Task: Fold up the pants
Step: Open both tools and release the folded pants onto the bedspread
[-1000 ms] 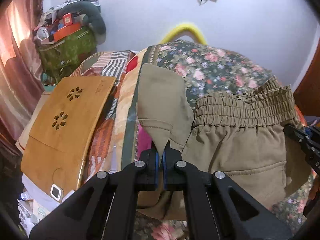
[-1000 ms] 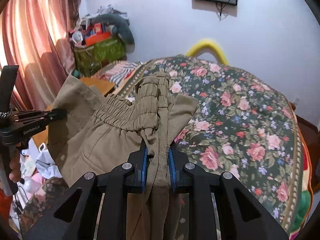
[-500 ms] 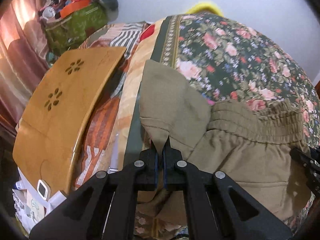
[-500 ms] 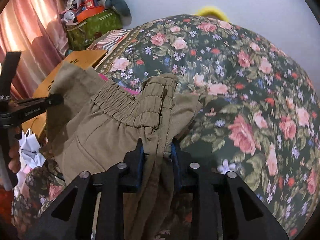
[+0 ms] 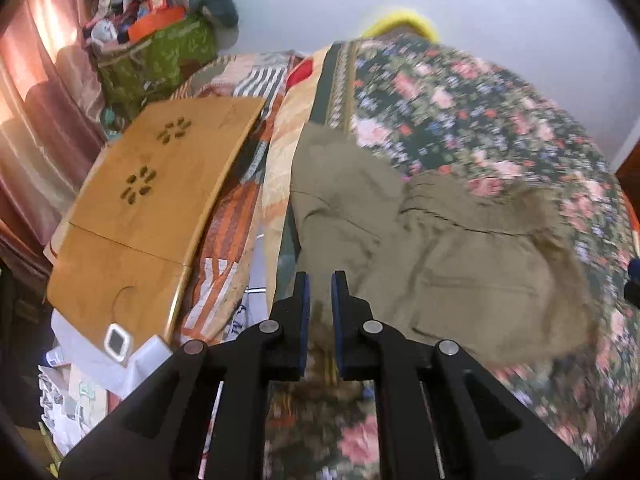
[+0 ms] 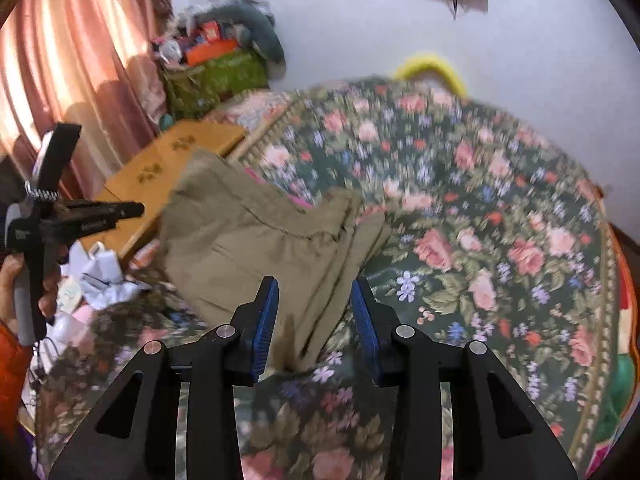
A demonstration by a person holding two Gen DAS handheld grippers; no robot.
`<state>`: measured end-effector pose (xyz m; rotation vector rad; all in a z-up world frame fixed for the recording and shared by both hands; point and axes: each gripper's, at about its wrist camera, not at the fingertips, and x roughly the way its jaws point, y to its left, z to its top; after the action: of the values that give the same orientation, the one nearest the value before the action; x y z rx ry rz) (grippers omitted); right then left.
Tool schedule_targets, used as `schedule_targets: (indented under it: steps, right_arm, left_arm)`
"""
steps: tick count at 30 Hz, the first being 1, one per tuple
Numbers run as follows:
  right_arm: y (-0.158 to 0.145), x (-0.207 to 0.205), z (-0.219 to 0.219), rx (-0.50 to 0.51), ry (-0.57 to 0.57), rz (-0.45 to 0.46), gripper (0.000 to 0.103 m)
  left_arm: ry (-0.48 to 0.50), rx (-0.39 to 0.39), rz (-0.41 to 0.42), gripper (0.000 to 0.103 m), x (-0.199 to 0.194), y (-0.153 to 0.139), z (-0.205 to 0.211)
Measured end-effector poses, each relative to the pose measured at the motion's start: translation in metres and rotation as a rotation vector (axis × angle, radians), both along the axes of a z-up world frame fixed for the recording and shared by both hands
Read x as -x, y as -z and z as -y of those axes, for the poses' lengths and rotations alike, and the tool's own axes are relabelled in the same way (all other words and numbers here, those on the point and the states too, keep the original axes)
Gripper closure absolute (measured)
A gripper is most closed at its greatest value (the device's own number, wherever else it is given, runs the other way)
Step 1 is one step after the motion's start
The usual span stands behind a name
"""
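Observation:
The khaki pants (image 5: 440, 256) lie folded in a heap on the floral bedspread (image 5: 500, 120), near its left edge. They also show in the right wrist view (image 6: 256, 240). My left gripper (image 5: 319, 284) is slightly open and empty, just short of the pants' near left corner. My right gripper (image 6: 314, 300) is wide open and empty, its fingers either side of the pants' near right end. The left gripper also shows at the left of the right wrist view (image 6: 128, 210).
A wooden lap table (image 5: 152, 208) lies left of the bed, over striped cloth and papers (image 5: 88, 368). A green box with clutter (image 5: 160, 56) stands by the pink curtain (image 6: 60, 60). A yellow curved object (image 6: 432, 68) sits at the bed's far side.
Both grippers opened and let go of the pants, which dropped onto the bedspread. Both grippers have drawn back a little from the cloth.

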<state>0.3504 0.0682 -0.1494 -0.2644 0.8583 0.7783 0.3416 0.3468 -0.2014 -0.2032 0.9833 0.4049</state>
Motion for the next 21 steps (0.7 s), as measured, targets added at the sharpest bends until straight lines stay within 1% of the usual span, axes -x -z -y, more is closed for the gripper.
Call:
schedule_targets:
  steps: [4,5,8,10,11,13,17,19,21]
  right_arm:
    - [-0.043,0.03,0.021,-0.119,0.001,0.042,0.069]
    - [-0.054,0.038,0.026,-0.144,0.001,0.054,0.069]
    - [-0.084,0.068,0.038,-0.2,-0.007,0.117,0.069]
    - [-0.103,0.089,0.049,-0.241,-0.01,0.159,0.069]
    - [-0.114,0.102,0.055,-0.268,-0.011,0.181,0.069]
    - [-0.134,0.127,0.065,-0.309,-0.013,0.235,0.069]
    - [-0.162,0.173,0.08,-0.371,-0.029,0.337,0.069]
    - [-0.173,0.194,0.086,-0.4,-0.037,0.374,0.069]
    - [-0.181,0.215,0.094,-0.429,-0.042,0.405,0.069]
  left_arm:
    - [0.032,-0.043,0.076,0.093,0.033,-0.05,0.029]
    - [0.045,-0.059,0.119,0.093,0.047,-0.07,0.04]
    - [0.082,-0.088,0.224,0.093,0.084,-0.116,0.068]
    - [0.1,-0.112,0.28,0.093,0.105,-0.141,0.086]
    - [0.115,-0.133,0.324,0.093,0.123,-0.158,0.1]
    - [0.136,-0.154,0.388,0.093,0.15,-0.181,0.12]
    - [0.169,-0.172,0.504,0.093,0.202,-0.217,0.157]
    - [0.189,-0.186,0.542,0.093,0.225,-0.228,0.172]
    - [0.204,-0.217,0.591,0.093,0.251,-0.237,0.193]
